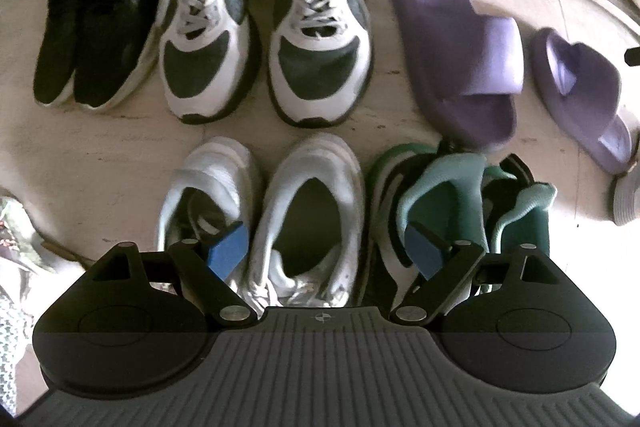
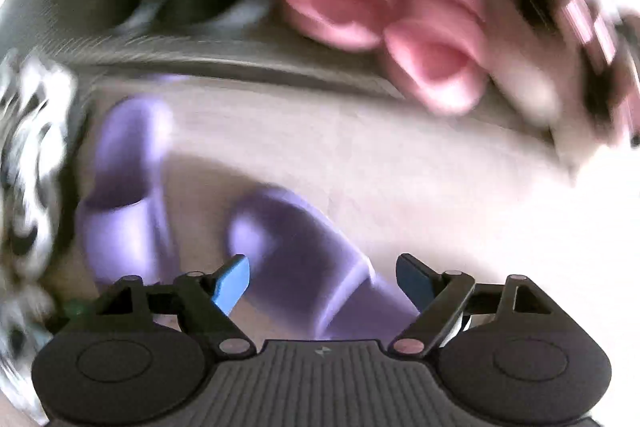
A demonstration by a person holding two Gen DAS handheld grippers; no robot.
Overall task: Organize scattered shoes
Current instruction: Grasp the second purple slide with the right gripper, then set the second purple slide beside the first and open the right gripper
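Hovering over paired sneakers [image 1: 260, 215], left tongs [image 1: 324, 251] gaped empty; right tongs [image 2: 322, 283] apart above stray purple slide [image 2: 304, 259], likely to pair it.

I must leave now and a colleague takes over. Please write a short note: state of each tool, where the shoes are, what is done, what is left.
Left tool: open, empty, above the white sneakers.
Right tool: open, empty, over one purple slide; this view is blurred.
Done: black sneakers, black-and-white laced sneakers, white sneakers and green shoes lie in pairs on the floor.
Left: the two purple slides lie apart at different angles; pair them. Pink slides lie on a mat beyond them, seemingly together.
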